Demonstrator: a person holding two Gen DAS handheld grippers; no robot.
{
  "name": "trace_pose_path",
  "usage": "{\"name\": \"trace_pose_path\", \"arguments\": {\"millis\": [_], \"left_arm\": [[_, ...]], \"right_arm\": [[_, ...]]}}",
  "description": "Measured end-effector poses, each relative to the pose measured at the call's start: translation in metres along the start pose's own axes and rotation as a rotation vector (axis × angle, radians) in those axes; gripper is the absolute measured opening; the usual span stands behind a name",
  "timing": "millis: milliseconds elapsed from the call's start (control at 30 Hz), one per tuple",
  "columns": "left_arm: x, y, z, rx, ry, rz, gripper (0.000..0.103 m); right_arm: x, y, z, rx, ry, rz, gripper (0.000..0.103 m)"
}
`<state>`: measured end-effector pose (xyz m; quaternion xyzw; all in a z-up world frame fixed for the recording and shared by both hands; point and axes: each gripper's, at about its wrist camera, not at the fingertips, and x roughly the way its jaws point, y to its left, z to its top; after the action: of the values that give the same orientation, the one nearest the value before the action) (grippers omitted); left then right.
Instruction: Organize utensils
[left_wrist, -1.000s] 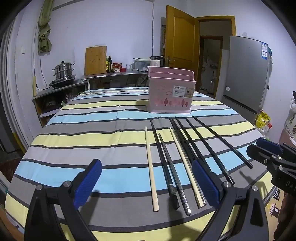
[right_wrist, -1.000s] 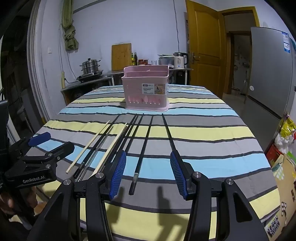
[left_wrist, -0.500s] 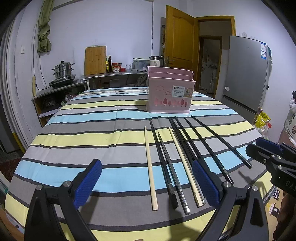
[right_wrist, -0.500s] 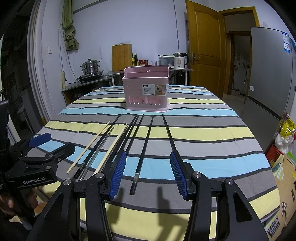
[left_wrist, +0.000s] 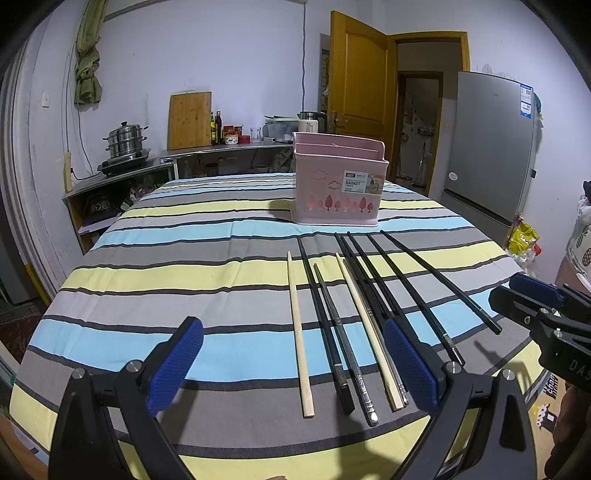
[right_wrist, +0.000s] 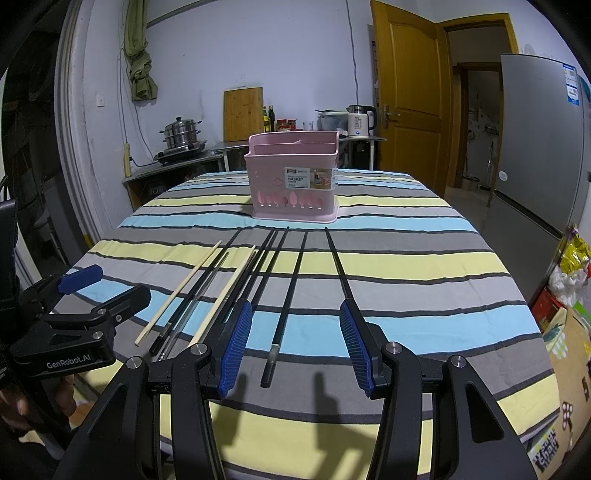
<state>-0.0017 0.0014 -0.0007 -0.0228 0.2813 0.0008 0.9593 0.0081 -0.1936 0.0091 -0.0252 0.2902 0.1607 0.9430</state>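
Note:
Several chopsticks lie side by side on the striped tablecloth, pointing at a pink utensil basket (left_wrist: 338, 184) (right_wrist: 293, 177) further back. Two are pale wood (left_wrist: 300, 332) (right_wrist: 177, 291), the others black (left_wrist: 413, 295) (right_wrist: 288, 299) or metal (left_wrist: 347, 354). My left gripper (left_wrist: 291, 362) is open and empty, low over the near ends of the left chopsticks. My right gripper (right_wrist: 295, 339) is open and empty, over the near end of one black chopstick. Each gripper shows at the edge of the other's view (left_wrist: 539, 310) (right_wrist: 74, 306).
The round table (left_wrist: 147, 258) has a striped cloth. A grey fridge (left_wrist: 491, 155) stands at the right, a yellow door (right_wrist: 410, 92) behind. A counter with a steamer pot (left_wrist: 125, 144), cutting board and bottles runs along the back wall. Bags (right_wrist: 569, 266) lie on the floor right.
Almost nothing differs; both views shifted very slightly toward the table. Both grippers stay open and empty.

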Motion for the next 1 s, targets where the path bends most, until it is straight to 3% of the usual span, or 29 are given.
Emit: {"name": "trace_pose_path", "arguments": {"millis": [1000], "left_arm": [[-0.0009,-0.0003,-0.0007,0.000,-0.002,0.000,0.100]], "right_arm": [[-0.0011,-0.0005,0.0012,0.001,-0.002,-0.001,0.051]]}}
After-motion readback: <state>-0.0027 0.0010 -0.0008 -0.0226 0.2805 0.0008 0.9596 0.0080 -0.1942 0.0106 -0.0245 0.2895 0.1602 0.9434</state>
